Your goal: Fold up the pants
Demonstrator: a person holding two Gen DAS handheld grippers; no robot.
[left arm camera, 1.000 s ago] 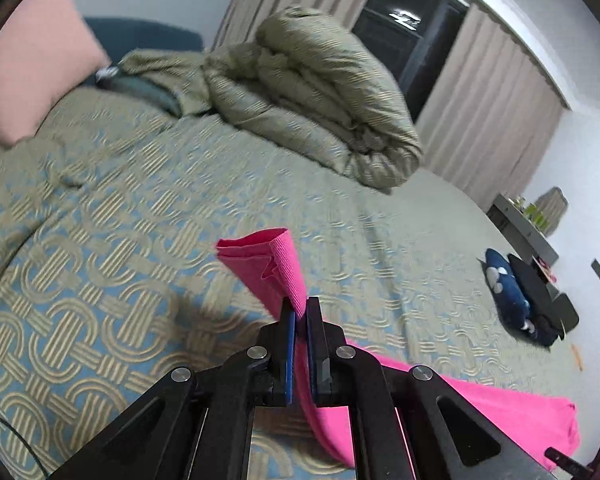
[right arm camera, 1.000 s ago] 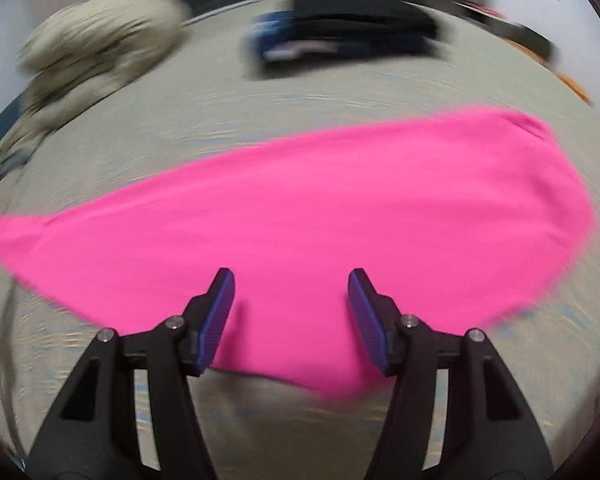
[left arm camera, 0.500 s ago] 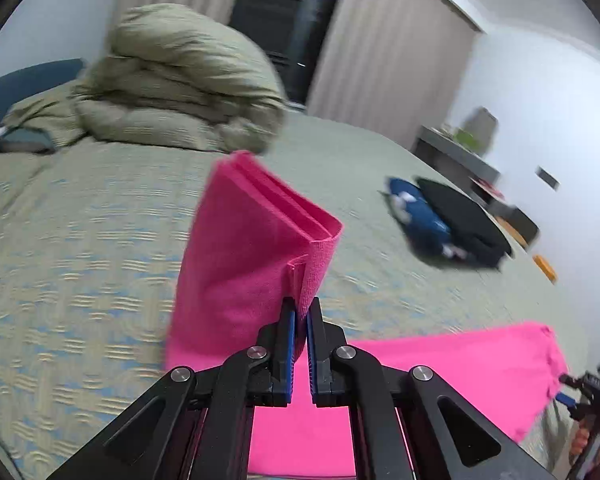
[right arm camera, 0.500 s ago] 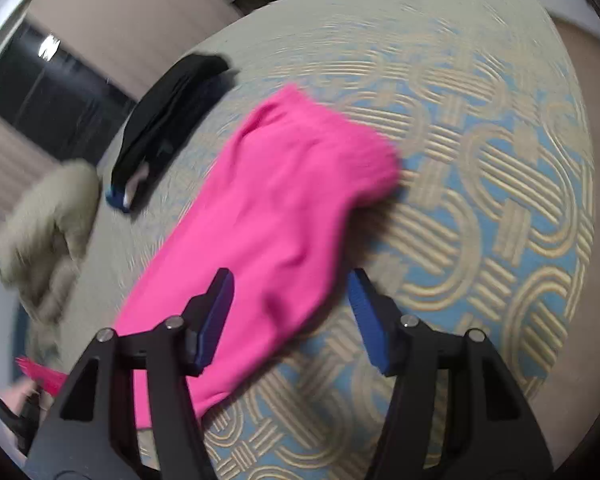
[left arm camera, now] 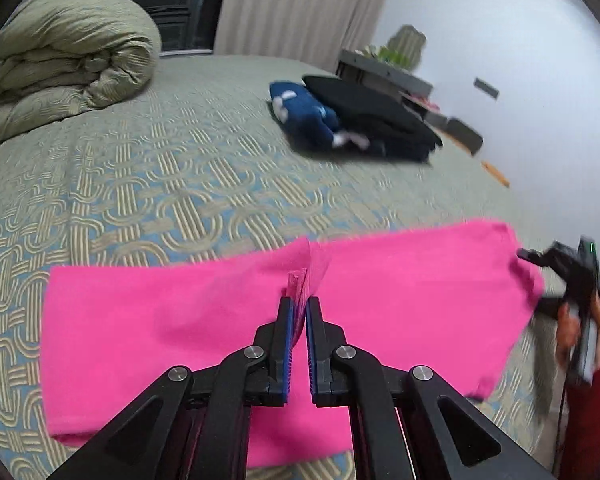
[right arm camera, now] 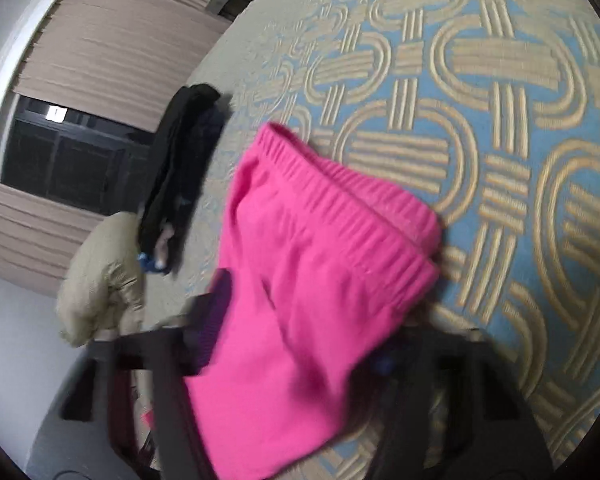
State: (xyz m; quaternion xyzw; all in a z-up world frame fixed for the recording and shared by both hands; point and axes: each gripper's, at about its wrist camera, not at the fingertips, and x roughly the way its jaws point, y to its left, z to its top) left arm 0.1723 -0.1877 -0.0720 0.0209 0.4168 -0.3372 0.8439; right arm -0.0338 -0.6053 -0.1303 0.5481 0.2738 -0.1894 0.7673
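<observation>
On bedspread (left arm camera: 148,184) — pink pants (left arm camera: 172,320), doubled over.

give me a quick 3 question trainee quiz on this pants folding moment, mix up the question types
1. True or false: the left gripper is shut on the pink pants.
2. Which end of the pants lies nearest the right gripper? A cuffs B waistband C cannot tell
3. Fill in: the folded dark clothes lie on the ____.

Key: 1 true. 2 B, the elastic waistband. 3 the bed.
</observation>
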